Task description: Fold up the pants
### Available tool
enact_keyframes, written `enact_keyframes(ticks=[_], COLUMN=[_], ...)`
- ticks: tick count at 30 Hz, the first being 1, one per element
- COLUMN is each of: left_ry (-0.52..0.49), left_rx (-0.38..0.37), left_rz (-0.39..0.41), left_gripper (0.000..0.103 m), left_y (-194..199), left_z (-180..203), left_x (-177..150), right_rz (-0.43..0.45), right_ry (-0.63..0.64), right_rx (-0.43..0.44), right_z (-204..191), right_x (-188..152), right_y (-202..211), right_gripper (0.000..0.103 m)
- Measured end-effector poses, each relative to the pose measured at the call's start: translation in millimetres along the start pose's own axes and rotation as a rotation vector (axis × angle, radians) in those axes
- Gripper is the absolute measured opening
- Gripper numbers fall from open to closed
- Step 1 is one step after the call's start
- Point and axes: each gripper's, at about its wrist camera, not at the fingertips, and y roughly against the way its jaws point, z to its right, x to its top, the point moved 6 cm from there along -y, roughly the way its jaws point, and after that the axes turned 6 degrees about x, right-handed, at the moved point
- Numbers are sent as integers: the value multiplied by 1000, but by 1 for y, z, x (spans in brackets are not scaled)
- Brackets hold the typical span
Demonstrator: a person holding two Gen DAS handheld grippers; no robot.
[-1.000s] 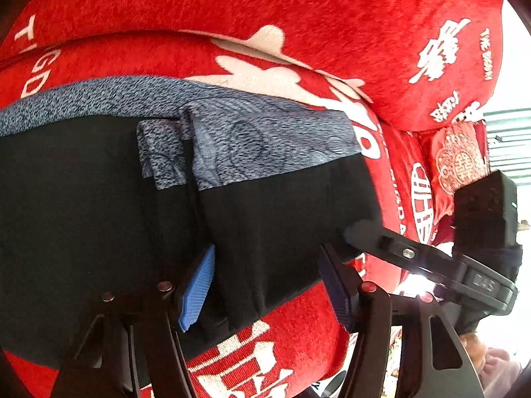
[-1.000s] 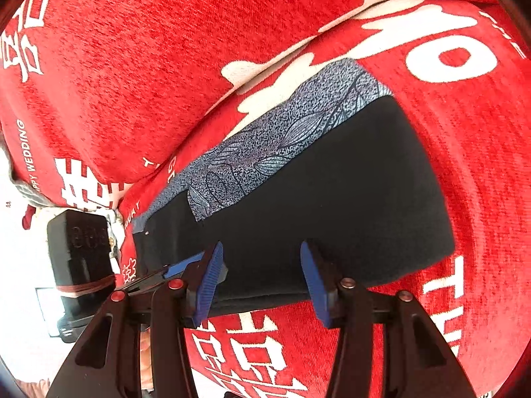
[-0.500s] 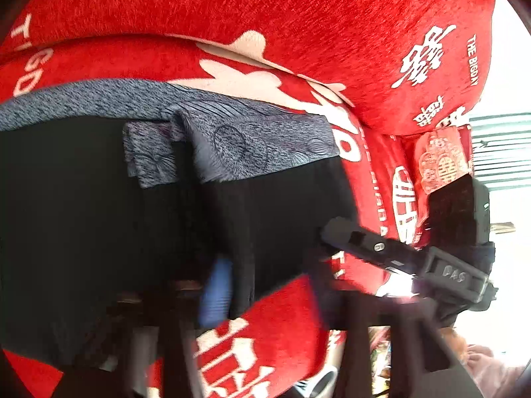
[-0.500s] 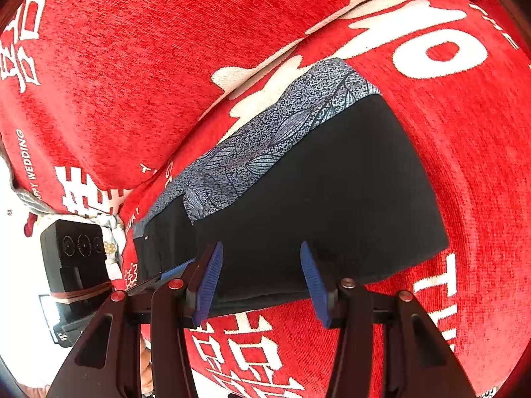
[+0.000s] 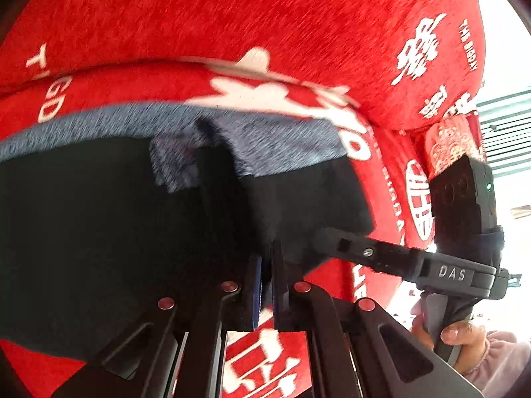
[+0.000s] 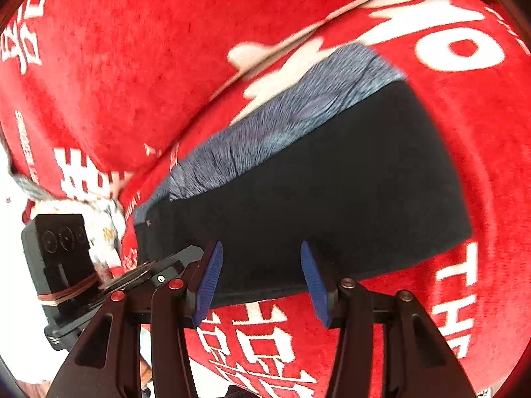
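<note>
Left gripper (image 5: 265, 275) pinched tight on the near hem of the black pants (image 5: 99, 232); right gripper (image 6: 262, 282) spread wide at the same edge. Pants lie on red cushion (image 6: 132, 49). Soft, limp, light fabric; grab edge corners.

A red sofa (image 6: 139, 66) with white lettering carries the pants (image 6: 332, 199), which lie ahead of the right gripper (image 6: 262, 282).
</note>
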Motion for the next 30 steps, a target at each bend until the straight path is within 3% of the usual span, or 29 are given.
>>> enact_keyframes(ticks=[3, 8, 9, 11, 13, 16, 17, 19, 25, 30], left_ry=[9, 28, 23, 9, 11, 38, 49, 68, 136, 204], left_rx=[40, 102, 127, 202, 237, 267, 283, 314, 374, 455], left_rz=[-14, -10, -14, -2, 23, 32, 35, 49, 56, 41], left_gripper=[5, 9, 15, 45, 60, 63, 77, 93, 93, 93], left_y=[-9, -7, -6, -1, 5, 15, 19, 30, 65, 89], left_z=[-10, -18, -18, -20, -23, -33, -39, -50, -96, -143], left_x=[-7, -10, -11, -10, -9, -8, -9, -11, -31, -52], right_rz=[-42, -63, -67, -78, -88, -95, -95, -94, -67, -99], right_ry=[9, 40, 41, 40, 39, 53, 61, 71, 176, 254], right_rx=[-25, -23, -19, -13, -22, -44, -48, -54, -51, -7], right_z=[-3, -10, -10, -11, -12, -16, -19, -26, -72, -121], right_x=[-7, -7, -7, -5, -4, -4, -4, -5, -7, -12], right_y=[-26, -27, -26, -23, -22, -22, -22, -21, -15, -31], right_gripper=[53, 54, 54, 54, 54, 55, 57, 64, 68, 68])
